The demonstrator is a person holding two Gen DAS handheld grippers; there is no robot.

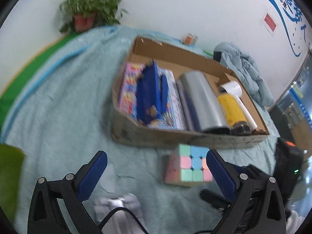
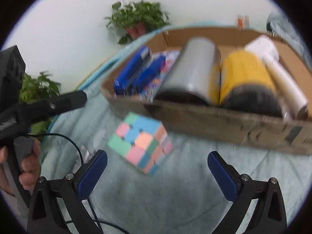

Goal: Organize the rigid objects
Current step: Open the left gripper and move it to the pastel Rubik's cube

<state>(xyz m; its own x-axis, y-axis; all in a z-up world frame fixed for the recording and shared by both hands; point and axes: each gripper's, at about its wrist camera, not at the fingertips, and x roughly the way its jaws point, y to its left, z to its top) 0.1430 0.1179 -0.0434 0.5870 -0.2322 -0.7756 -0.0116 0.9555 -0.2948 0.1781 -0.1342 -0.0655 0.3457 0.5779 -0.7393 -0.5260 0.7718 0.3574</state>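
Observation:
A pastel puzzle cube [image 1: 187, 165] lies on the teal cloth [image 1: 68, 97] just in front of a cardboard box [image 1: 175, 138]. My left gripper [image 1: 156, 172] is open, and the cube sits close to its right finger [image 1: 220, 173]; nothing is between the pads. In the right wrist view the cube [image 2: 140, 144] looks tilted and blurred, ahead of my open, empty right gripper [image 2: 157, 172]. The box [image 2: 214, 124] holds a colourful flat box [image 1: 169, 105], a blue case [image 1: 150, 93], a silver cylinder [image 1: 202, 101], a yellow can [image 1: 233, 109] and a white handled device [image 1: 234, 89].
Potted plants [image 1: 91, 9] stand at the back wall, and another plant [image 2: 37, 89] is at the left. A grey-blue jacket [image 1: 245, 68] lies right of the box. A hand [image 2: 29, 159] holds the left gripper's black body [image 2: 48, 105]. A black cable [image 2: 64, 138] trails over the cloth.

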